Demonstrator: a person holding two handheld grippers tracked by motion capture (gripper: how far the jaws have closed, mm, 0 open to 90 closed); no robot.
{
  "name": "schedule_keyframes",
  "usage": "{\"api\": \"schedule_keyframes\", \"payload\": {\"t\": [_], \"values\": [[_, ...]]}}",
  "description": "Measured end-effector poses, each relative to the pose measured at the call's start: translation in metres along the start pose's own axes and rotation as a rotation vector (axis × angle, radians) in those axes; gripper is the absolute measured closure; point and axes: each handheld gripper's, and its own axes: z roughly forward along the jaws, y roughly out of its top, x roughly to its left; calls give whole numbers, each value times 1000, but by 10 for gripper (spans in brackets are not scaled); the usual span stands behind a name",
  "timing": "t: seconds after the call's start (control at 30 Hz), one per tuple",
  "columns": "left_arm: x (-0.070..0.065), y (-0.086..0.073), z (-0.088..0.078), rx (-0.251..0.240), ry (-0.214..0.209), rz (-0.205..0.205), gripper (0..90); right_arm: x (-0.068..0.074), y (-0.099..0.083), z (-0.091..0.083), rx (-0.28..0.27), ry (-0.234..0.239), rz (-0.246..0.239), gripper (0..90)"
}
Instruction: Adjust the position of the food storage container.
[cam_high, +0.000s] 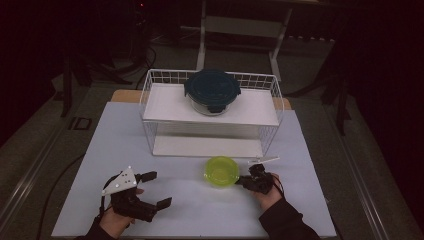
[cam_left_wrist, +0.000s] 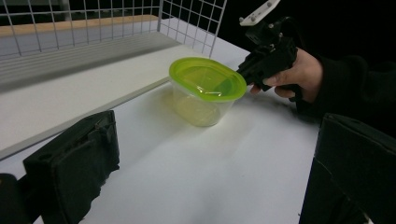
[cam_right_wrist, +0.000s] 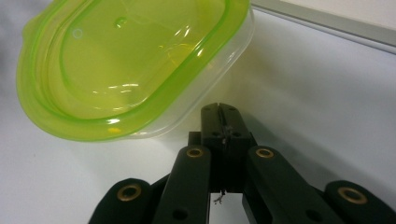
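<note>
On the desk's (cam_high: 150, 150) left side, the left hand-held gripper (cam_high: 156, 189) rests with its jaws spread wide, nothing between them. Further right sits the green-lidded tub (cam_high: 221, 171), just in front of the white wire rack (cam_high: 150, 95) that carries a dark-lidded glass container (cam_high: 212, 90). Right of the tub, the right hand-held gripper (cam_right_wrist: 220, 112) has its jaws pressed together, tips just beside the tub's wall.

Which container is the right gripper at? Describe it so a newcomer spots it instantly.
Start at the white wire rack on the pale table. Just in front of its right half, on the tabletop, sits the lime-lidded tub, with the right gripper beside it, fingers shut. Unlike the dark-lidded container on the rack's top shelf, it is bright green and translucent.
</note>
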Motion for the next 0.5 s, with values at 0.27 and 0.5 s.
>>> {"api": "schedule_keyframes", "payload": {"t": [0.27,0.5], "values": [[-1,0,1,4,-1,4,0,6,9,10,-1,18,-3,900],[-1,-1,0,5,-1,5,0,12,15,19,3,27,-19,899]]}}
